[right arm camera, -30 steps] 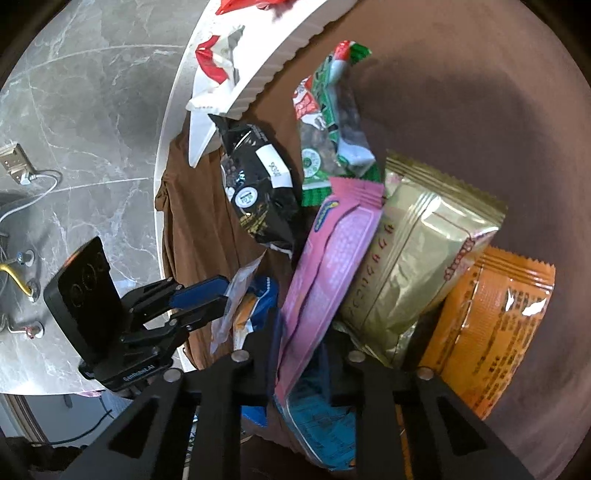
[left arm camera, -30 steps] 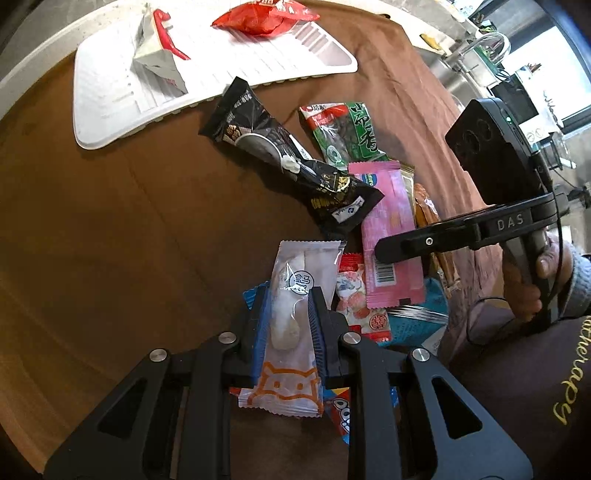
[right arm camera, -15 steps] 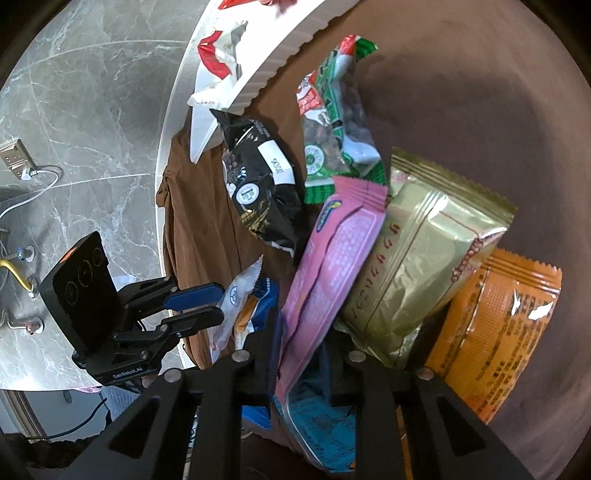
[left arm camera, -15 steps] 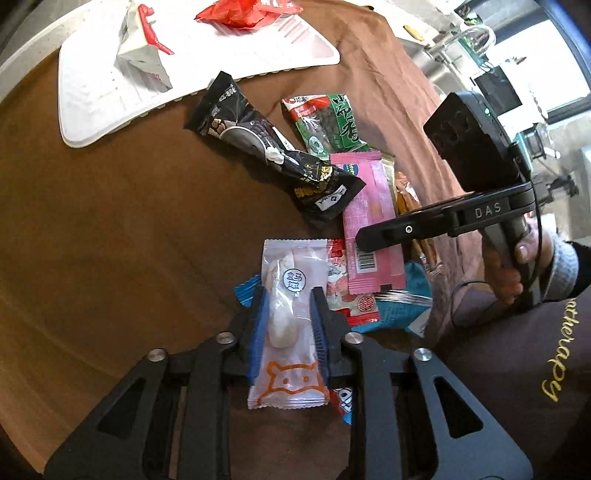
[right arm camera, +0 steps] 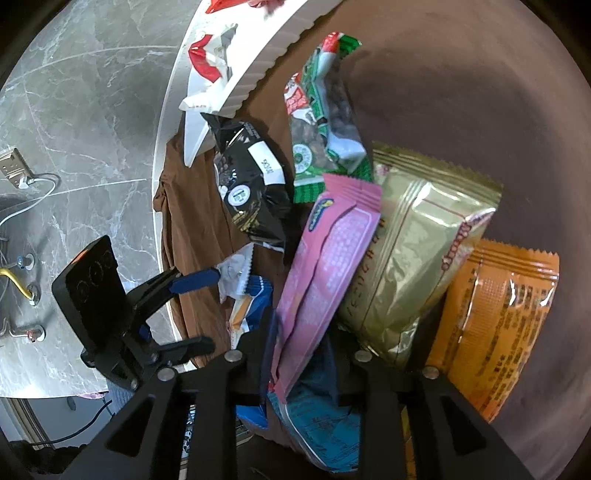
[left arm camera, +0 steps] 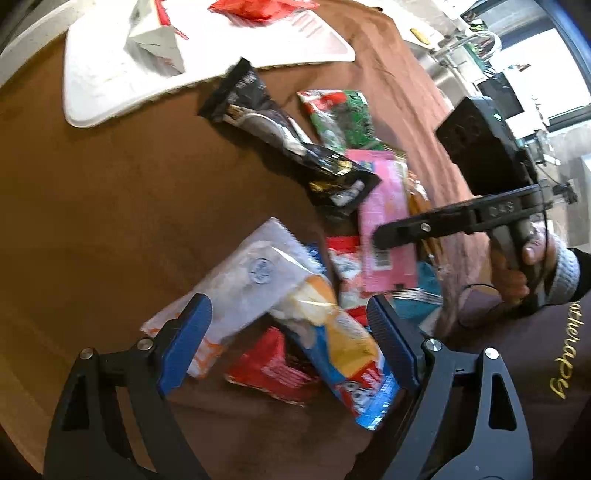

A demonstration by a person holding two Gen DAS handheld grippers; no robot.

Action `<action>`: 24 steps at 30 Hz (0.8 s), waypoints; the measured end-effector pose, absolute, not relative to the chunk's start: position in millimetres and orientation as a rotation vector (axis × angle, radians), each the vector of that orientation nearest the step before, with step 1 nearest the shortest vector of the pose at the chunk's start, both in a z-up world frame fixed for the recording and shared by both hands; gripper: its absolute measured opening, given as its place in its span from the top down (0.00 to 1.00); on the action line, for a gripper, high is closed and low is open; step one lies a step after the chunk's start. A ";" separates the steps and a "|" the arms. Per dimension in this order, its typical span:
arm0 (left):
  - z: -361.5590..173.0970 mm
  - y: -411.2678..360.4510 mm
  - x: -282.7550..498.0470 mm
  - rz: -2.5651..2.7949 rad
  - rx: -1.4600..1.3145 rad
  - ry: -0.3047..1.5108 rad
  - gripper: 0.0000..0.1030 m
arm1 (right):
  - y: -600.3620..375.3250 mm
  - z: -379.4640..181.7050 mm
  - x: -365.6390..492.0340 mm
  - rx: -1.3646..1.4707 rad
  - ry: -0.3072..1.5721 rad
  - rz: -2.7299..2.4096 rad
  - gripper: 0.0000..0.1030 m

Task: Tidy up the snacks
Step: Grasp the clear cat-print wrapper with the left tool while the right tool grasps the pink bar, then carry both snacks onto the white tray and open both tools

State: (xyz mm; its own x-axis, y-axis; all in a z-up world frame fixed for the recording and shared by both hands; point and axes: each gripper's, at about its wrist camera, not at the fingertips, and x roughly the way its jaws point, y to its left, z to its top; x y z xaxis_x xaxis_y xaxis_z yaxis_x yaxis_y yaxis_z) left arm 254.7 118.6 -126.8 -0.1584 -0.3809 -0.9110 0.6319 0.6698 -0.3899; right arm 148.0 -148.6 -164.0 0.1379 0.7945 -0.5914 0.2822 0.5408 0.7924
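Observation:
Snack packets lie in a pile on a brown tablecloth (left arm camera: 110,206). My left gripper (left arm camera: 290,332) is open, its blue pads wide apart over a clear white packet (left arm camera: 243,284) and a blue-and-yellow packet (left arm camera: 343,354). The white packet lies loose and tilted. My right gripper (right arm camera: 301,354) is shut on a pink packet (right arm camera: 328,251), which also shows in the left wrist view (left arm camera: 384,229). A white tray (left arm camera: 110,81) at the far side holds a white carton (left arm camera: 155,44) and a red packet (left arm camera: 258,7).
A black packet (left arm camera: 295,147) and a green packet (left arm camera: 343,118) lie between pile and tray. Gold (right arm camera: 417,251) and orange (right arm camera: 502,325) packets lie right of the pink one. A red packet (left arm camera: 273,369) and a teal one (right arm camera: 325,428) lie underneath. Marble floor lies beyond the table edge.
My left gripper has opened and let go of the white packet, which now lies tilted on the pile. The right gripper still holds the pink packet.

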 end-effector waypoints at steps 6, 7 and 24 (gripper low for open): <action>-135.7 114.9 266.6 -0.860 0.395 1.445 0.17 | -150.2 -165.1 146.8 1.000 1.434 0.480 0.73; -140.4 113.9 267.3 -0.850 0.430 1.445 0.17 | -150.3 -165.3 146.8 1.000 1.434 0.480 0.73; -146.4 88.8 268.0 -0.911 0.654 1.356 0.48 | -146.4 -163.5 148.2 1.024 1.426 0.500 0.60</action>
